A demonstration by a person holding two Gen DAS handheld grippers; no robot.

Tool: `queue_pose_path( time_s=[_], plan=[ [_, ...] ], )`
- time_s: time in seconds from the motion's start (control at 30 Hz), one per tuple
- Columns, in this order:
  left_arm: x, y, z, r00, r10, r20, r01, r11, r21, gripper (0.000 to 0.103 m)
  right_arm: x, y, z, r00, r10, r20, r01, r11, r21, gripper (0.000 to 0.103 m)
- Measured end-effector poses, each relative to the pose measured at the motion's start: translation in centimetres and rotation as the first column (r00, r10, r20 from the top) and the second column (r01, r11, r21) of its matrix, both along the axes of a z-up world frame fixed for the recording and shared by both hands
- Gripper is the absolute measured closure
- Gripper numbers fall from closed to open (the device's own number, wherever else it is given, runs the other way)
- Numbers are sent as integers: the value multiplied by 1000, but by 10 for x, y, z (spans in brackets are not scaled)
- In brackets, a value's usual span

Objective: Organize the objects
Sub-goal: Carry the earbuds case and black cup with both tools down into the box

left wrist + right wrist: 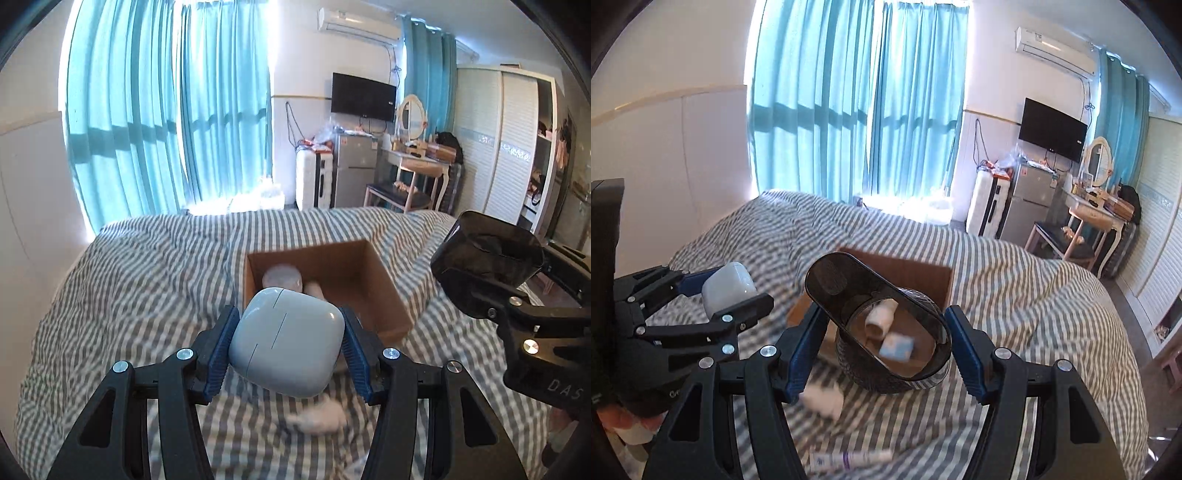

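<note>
Left fingers [221,350] pinching white case [286,341], right fingers [964,343] clamping dark container [882,328]

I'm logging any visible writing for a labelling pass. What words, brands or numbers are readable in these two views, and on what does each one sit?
"DAS": on the black body of the right gripper, seen from the left wrist; any further letters are cut off.
Tube on the striped bedding: purple print, too blurred to read.
TV logo: too small.
Air conditioner label: too small.
Fridge sticker: unreadable.
</note>
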State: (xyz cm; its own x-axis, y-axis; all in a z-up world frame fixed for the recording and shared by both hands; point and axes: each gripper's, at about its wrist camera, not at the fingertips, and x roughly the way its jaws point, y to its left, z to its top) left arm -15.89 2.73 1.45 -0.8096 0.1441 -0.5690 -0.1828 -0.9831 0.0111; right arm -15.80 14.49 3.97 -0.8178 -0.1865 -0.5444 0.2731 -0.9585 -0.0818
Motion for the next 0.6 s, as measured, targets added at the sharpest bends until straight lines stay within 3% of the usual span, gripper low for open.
queue_pose_path(
  time_s=[0.2,0.43,0.6],
  plan=[
    [-51,12,-4,1000,-15,2,15,997,-72,47,-61,1,-4,999,-15,31,15,1000,0,38],
    [-105,21,-40,995,-90,48,91,996,-11,47,-136,3,-32,994,-30,104,35,998,-44,38],
    [-133,27,-71,992,-94,88,96,995,-12,47,-166,5,-56,991,-30,130,39,997,-67,38]
  ],
)
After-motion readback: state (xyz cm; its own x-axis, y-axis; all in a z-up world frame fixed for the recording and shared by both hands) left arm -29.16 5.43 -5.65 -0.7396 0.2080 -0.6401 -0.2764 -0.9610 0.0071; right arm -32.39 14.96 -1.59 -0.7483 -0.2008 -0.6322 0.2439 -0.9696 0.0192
